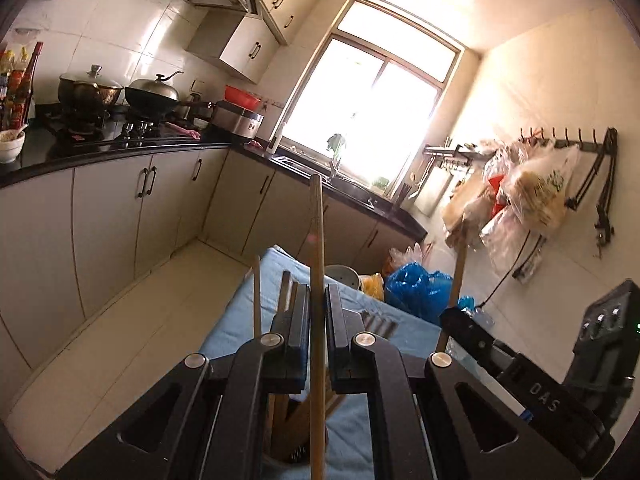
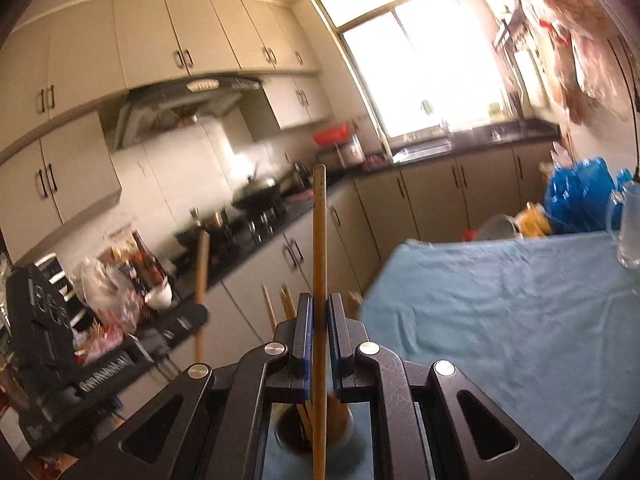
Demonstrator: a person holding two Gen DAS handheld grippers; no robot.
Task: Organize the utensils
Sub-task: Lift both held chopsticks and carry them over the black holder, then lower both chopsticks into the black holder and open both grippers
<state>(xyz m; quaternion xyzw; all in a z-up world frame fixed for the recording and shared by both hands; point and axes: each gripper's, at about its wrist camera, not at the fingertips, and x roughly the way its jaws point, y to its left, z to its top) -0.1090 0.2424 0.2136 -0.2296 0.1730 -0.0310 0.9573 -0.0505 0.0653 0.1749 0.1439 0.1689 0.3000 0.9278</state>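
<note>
My left gripper (image 1: pixel 318 300) is shut on a long wooden chopstick (image 1: pixel 317 240) that stands upright between its jaws. Below it a dark utensil holder (image 1: pixel 288 436) holds several more wooden sticks. My right gripper (image 2: pixel 319 308) is shut on another upright wooden chopstick (image 2: pixel 319 232), above a dark cup-like holder (image 2: pixel 314 428) with several sticks in it. Both are over a table with a blue cloth (image 2: pixel 500 320). The right gripper body (image 1: pixel 520 364) shows at the right of the left wrist view; the left gripper (image 2: pixel 100 360) shows at the left of the right wrist view.
A glass mug (image 2: pixel 628 228) stands at the table's far right. Blue plastic bags (image 1: pixel 416 284) and a pot lie beyond the table. A black counter (image 1: pixel 120 148) with stove, wok and pots runs along the wall. Bags hang on wall hooks (image 1: pixel 532 196).
</note>
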